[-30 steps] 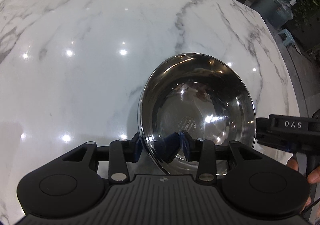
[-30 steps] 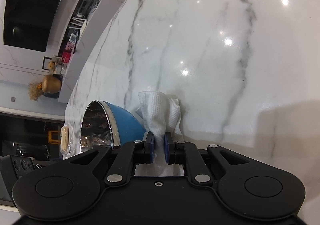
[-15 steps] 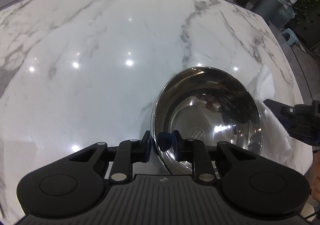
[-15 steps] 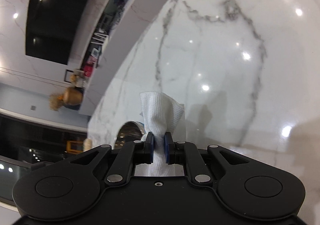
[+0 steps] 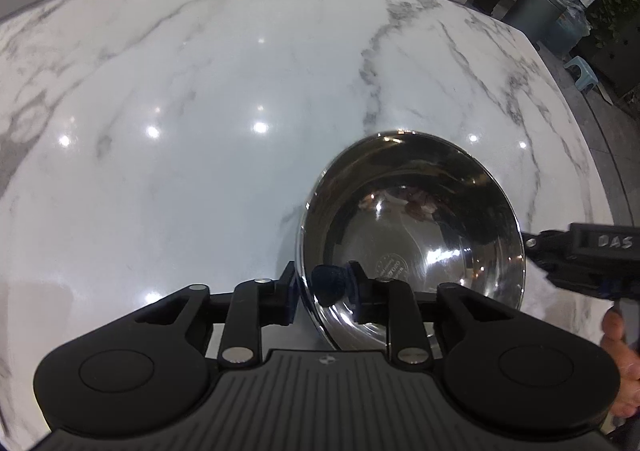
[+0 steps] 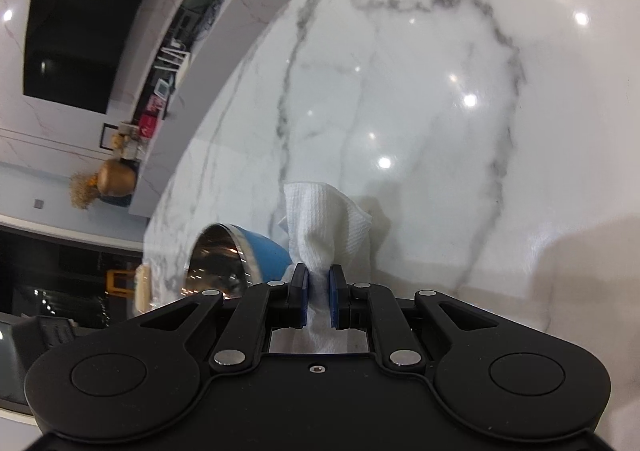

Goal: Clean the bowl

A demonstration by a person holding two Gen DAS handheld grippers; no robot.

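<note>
A steel bowl (image 5: 416,227) with a blue outside is tilted on its side over the marble table, its shiny inside facing the left wrist camera. My left gripper (image 5: 316,283) is shut on the bowl's near rim, one finger outside and one inside. In the right wrist view the bowl (image 6: 240,263) shows at the lower left. My right gripper (image 6: 319,285) is shut on a crumpled white paper towel (image 6: 324,223) that sticks up between its pads, just right of the bowl. The right gripper also shows at the right edge of the left wrist view (image 5: 592,263).
The white marble table (image 5: 200,131) with grey veins spreads around the bowl. Its right edge (image 5: 600,171) runs close to the bowl. Beyond it stand a grey bin (image 5: 536,11), potted plants and a small stool (image 5: 580,71).
The right gripper with the towel has come back beside the bowl after swinging away. The left gripper keeps its hold on the rim, and the bowl has shifted slightly.
</note>
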